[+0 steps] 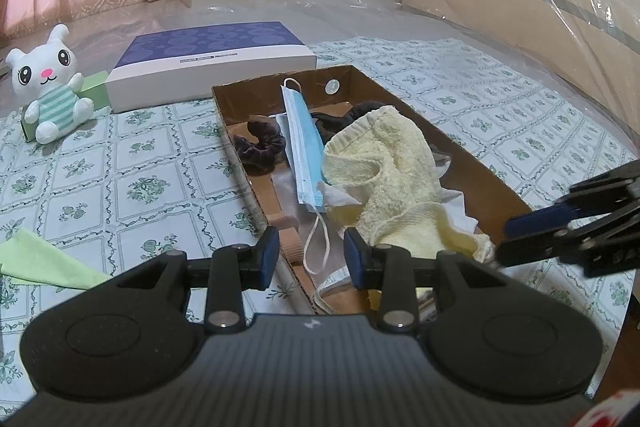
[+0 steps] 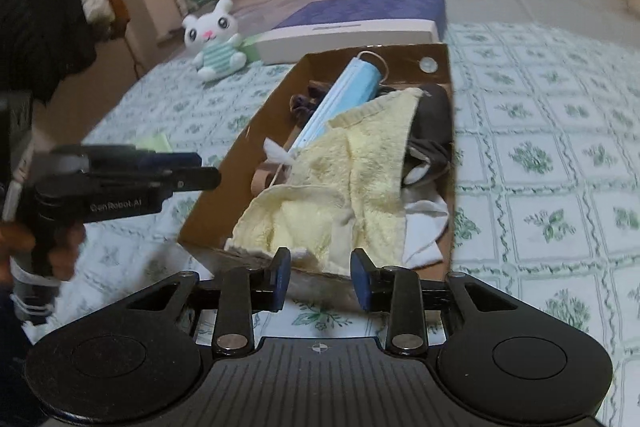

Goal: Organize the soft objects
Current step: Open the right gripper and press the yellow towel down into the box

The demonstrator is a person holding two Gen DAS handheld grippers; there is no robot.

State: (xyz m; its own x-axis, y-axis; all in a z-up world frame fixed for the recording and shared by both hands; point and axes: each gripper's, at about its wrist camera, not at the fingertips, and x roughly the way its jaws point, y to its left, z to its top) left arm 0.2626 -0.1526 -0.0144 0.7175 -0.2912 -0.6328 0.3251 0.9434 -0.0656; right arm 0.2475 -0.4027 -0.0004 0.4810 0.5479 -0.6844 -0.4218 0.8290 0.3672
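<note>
left gripper [image 2: 192, 171] reads "genrobot.ai"; jaws parted.

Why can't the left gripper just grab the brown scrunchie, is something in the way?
Nothing lies on the brown scrunchie; its top is uncovered. The left gripper, open, hangs over the cardboard box's near end. Beside the scrunchie lie the blue mask and the yellow towel.
</note>
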